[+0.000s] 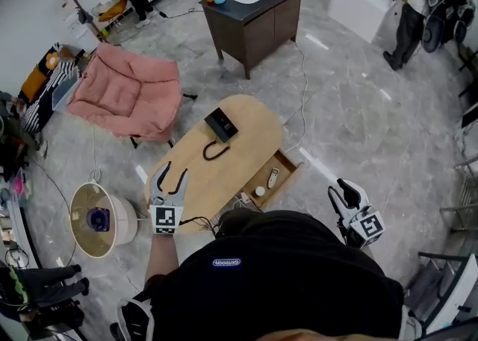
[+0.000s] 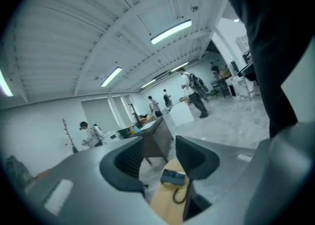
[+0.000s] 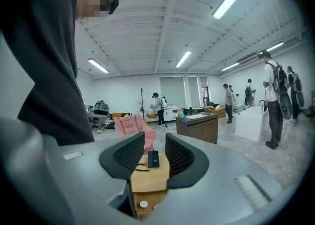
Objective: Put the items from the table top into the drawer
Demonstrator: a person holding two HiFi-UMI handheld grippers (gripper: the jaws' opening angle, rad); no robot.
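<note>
Your left gripper point(image 1: 171, 177) and right gripper point(image 1: 342, 192) both gape wide, holding nothing. The box point(image 1: 221, 124) lies on the table point(image 1: 224, 179), well ahead of the left fingertips. The drawer point(image 1: 288, 174) stands open, so I judge you should reach forward and close on the box.

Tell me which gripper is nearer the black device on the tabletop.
Left. The left gripper is over the table, short of the black device; the right gripper hangs off the table, past the open drawer.
</note>
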